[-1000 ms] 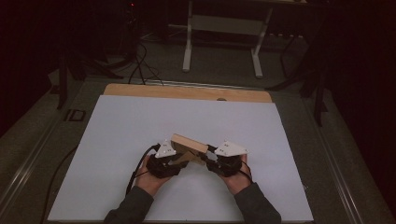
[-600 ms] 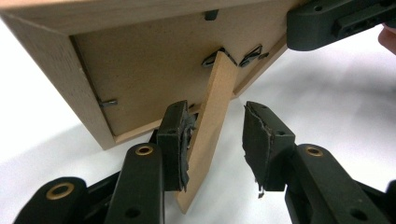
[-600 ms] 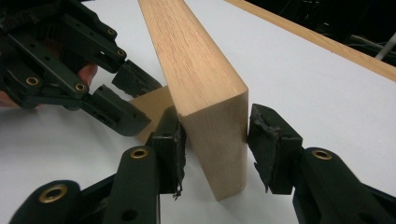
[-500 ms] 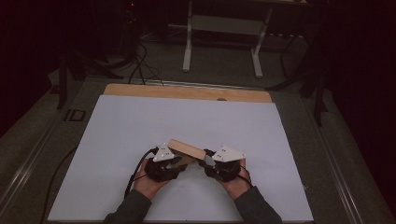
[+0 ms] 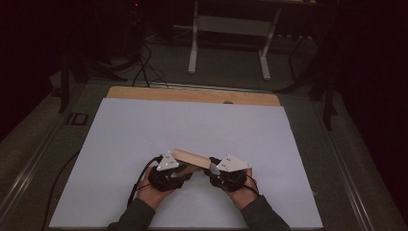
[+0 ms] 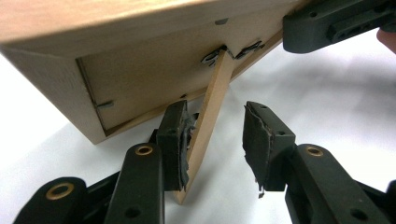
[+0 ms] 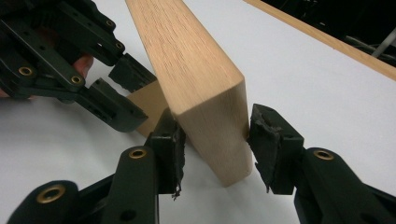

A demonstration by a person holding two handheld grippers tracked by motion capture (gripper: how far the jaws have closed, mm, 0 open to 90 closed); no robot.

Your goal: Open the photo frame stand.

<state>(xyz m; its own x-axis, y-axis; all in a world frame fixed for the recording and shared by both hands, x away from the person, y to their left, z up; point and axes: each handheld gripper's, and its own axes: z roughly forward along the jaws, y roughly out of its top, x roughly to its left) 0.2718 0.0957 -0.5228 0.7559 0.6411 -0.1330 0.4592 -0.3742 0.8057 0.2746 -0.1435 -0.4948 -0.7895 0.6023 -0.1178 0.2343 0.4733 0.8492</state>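
Observation:
A light wooden picture frame stands tilted on the white table sheet between my two grippers. In the left gripper view I see its back panel and its hinged stand leg swung out. My left gripper straddles that leg: the leg lies against the left pad, while the other pad stands apart from it. My right gripper has a pad on each side of the frame's end and grips it. In the high view the left gripper and right gripper sit close together under the frame.
The white sheet covers a wooden tabletop whose far edge shows as a strip. Beyond it are a dark floor, cables and the legs of a table. The person's hands come in at the near edge.
Both grippers and the frame have shifted slightly toward the near edge of the table. The frame stays tilted between them.

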